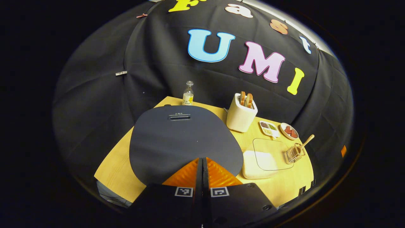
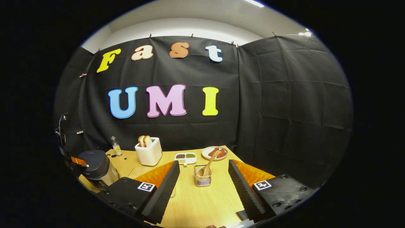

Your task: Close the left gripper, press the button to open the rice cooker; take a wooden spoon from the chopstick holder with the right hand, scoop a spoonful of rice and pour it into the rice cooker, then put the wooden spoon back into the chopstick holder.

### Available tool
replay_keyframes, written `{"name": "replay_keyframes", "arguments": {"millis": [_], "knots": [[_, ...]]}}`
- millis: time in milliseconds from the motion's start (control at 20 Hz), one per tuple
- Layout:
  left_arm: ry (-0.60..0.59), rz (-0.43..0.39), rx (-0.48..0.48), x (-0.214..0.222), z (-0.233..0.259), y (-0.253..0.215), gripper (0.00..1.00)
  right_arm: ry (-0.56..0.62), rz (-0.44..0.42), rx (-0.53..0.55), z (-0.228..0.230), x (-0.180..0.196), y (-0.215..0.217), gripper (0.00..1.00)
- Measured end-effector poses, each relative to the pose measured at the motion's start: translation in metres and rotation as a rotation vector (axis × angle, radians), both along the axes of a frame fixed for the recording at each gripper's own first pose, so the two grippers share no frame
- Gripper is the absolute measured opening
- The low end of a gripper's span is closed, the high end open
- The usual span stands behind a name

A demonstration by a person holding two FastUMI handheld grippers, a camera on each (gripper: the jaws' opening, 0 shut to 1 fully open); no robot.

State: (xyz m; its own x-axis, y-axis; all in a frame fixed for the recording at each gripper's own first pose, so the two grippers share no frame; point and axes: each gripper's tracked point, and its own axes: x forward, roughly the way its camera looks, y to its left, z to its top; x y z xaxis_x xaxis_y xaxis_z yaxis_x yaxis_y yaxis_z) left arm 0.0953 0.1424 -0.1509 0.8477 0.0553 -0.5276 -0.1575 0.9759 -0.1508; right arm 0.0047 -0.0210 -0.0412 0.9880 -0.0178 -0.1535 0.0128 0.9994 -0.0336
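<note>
fingers [image 1: 190,172] pressed together over rice cooker [image 1: 180,139]; toaster [image 1: 240,114] beside.

left tool [image 1: 202,164]: fingers pressed together | right tool [image 2: 202,177]: fingers spread wide, holding nothing

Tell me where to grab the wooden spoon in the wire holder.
Grip the bare handle of the wooden spoon above the wire holder, coming from above and in front with the open right hand-held gripper. The handle leans up and right; its bowl sits inside.
</note>
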Motion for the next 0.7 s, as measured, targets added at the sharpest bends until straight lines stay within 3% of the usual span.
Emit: {"name": "replay_keyframes", "arguments": {"millis": [100,200,500,700], "knots": [[-0.005,0.018,-0.011,0.000,0.000,0.001,0.06,0.008,0.015,0.002,-0.001,0.005,0.003,1.00],[-0.006,0.022,-0.006,0.000,-0.004,-0.001,0.06,0.014,0.035,-0.003,-0.004,0.014,0.006,0.97],[0.012,0.037,0.128,-0.001,0.006,-0.005,0.06,0.054,0.080,0.044,-0.013,0.057,0.010,0.97],[-0.207,0.137,0.145,-0.010,0.084,-0.006,0.04,0.069,0.098,0.063,-0.019,0.088,0.006,0.97]]}}
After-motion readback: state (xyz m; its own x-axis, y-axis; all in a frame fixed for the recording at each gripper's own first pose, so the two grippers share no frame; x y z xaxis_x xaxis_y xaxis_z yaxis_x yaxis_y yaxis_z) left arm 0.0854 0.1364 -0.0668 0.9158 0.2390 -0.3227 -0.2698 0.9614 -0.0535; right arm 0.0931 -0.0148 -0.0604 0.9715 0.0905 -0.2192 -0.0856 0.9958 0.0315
